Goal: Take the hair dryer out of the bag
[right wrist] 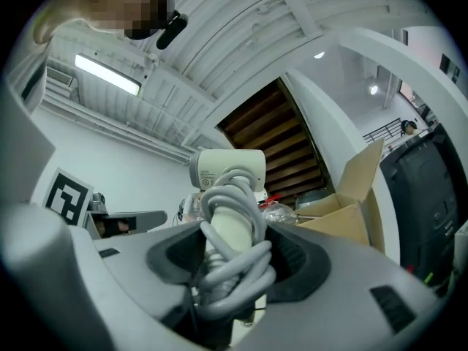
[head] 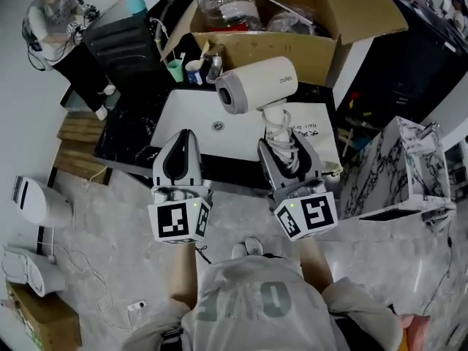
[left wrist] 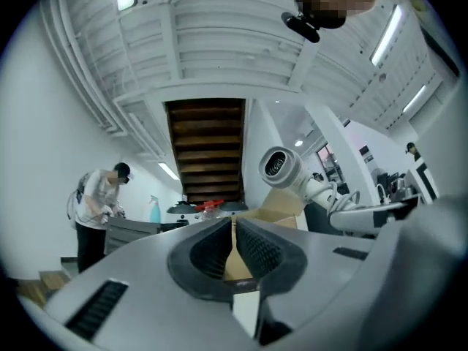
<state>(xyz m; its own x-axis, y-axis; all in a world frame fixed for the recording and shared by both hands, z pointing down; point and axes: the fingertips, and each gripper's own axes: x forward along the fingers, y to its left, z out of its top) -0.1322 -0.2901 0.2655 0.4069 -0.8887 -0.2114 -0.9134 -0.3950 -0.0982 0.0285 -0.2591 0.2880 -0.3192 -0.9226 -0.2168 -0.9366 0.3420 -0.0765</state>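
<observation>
Head view: right tongs (head: 285, 148) clamp hair dryer (head: 256, 85) by cardboard box (head: 285, 50) edge (left tongs (head: 183, 136) together, empty).

We noted the hair dryer (head: 256, 84) as smooth, matt off-white plastic, its wound cord (right wrist: 234, 269) pale grey and rubbery. The left gripper (head: 184, 136) and right gripper (head: 286, 147) had matt grey plastic shells. Their pads (left wrist: 257, 251) were black, finely ribbed rubber. The cardboard box (head: 281, 46) was plain brown and dull. Inside it the clear plastic container (head: 228, 4) was glossy. The counter (head: 122, 143) was black and shiny, the floor (head: 110, 232) grey-marbled and polished. The stair treads (left wrist: 206, 145) were dark wood.
</observation>
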